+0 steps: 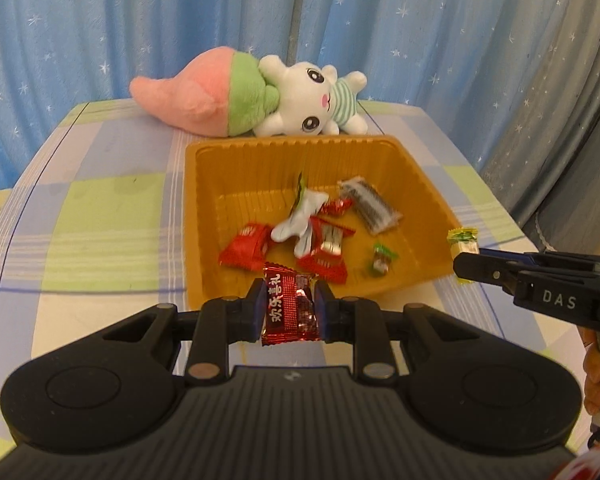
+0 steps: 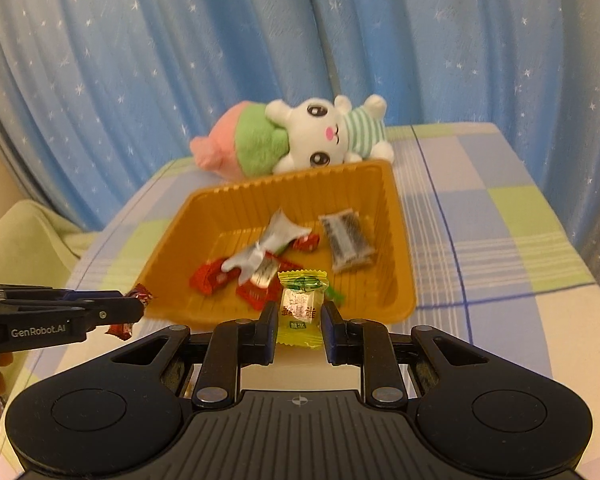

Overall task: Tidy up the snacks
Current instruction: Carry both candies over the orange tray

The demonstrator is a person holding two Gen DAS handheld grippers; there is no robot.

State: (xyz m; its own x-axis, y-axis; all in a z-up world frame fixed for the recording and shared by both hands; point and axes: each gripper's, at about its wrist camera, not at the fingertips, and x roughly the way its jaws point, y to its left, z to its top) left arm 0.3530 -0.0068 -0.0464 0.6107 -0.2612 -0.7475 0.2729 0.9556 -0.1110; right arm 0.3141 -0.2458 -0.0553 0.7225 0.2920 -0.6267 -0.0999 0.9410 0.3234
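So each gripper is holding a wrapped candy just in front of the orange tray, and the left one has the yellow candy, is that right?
Not quite. The left gripper is shut on the red candy, as the left wrist view shows. The yellow candy sits in the right gripper, seen in the right wrist view. The rest holds: both candies are held just in front of the orange tray.
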